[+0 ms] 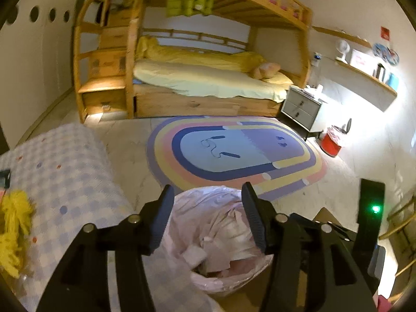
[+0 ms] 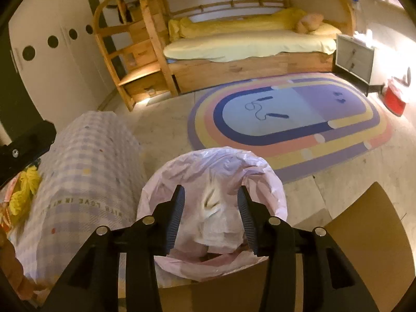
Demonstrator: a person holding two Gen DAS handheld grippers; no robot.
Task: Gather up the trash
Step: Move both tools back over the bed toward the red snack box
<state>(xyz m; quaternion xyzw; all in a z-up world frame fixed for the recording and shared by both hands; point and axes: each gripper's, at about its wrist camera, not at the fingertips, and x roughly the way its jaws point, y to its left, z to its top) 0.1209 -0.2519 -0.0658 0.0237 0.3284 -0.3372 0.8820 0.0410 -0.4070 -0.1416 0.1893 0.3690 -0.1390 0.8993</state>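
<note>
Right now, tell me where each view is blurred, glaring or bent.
Left wrist: glare washes the right wall by the nightstand; bunk bed bows from fisheye. Right wrist: a white scrap over the bag is motion-smeared; glare at top right.

Two wrist fisheyes angled down, close above one pink-lined bin point(image 1: 221, 236), sharing rug point(image 2: 286, 119) and bunk bed point(image 1: 197, 78).

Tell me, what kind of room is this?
Most likely a child's bedroom. A wooden bunk bed with yellow bedding stands against the far wall, a colourful oval rug lies on the floor, and a small nightstand sits beside the bed.
</note>
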